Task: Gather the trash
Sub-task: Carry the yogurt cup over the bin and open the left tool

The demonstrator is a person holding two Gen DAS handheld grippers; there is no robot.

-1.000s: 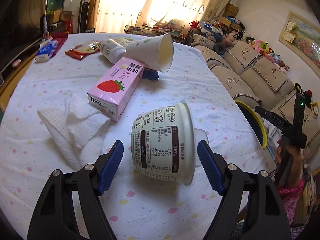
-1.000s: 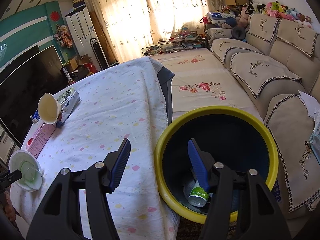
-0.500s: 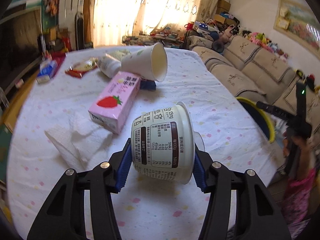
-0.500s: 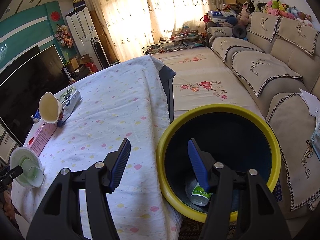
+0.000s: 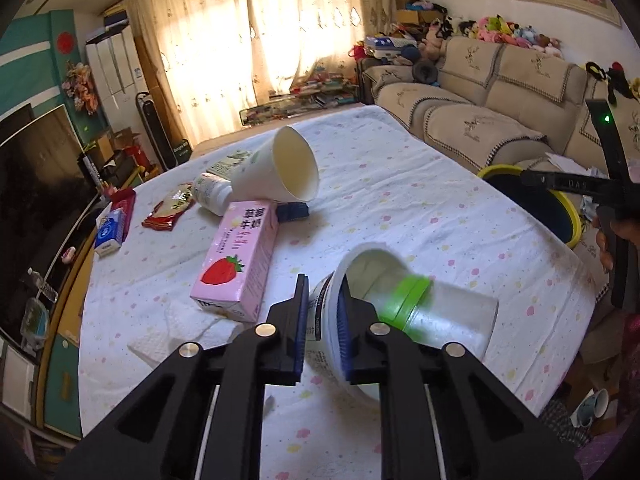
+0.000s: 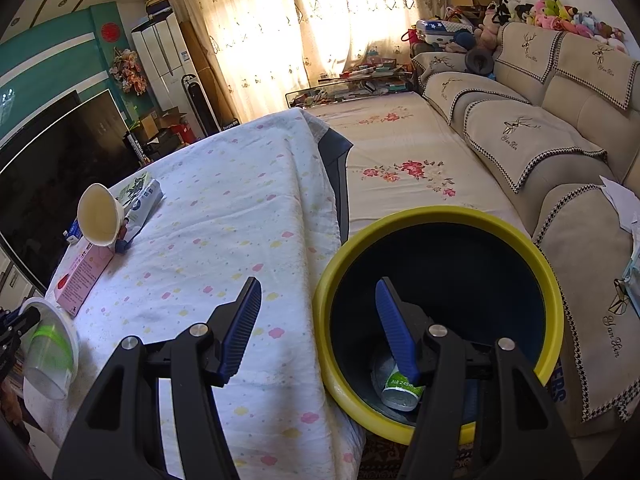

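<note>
My left gripper [image 5: 322,320] is shut on the wall of a white yogurt tub [image 5: 362,276], lifted and tilted over the table, with a clear cup with a green band [image 5: 440,316] nested in it. The tub also shows in the right wrist view [image 6: 52,344] at the far left. My right gripper [image 6: 320,328] is open and empty, over the rim of a yellow-rimmed trash bin [image 6: 432,216] beside the table. A small bottle [image 6: 400,390] lies in the bin. The bin shows in the left wrist view [image 5: 564,216] too.
On the spotted tablecloth [image 5: 420,216] lie a pink strawberry milk carton [image 5: 240,256], a tipped paper cup [image 5: 288,172], a white bottle [image 5: 210,196], snack wrappers [image 5: 170,208], a blue-white pack [image 5: 110,230] and paper towel [image 5: 180,332]. A sofa [image 6: 560,140] stands right.
My left gripper closed on the yogurt tub, lifted it and tilted it, so its open mouth and the nested cup now show. The right gripper stayed over the bin.
</note>
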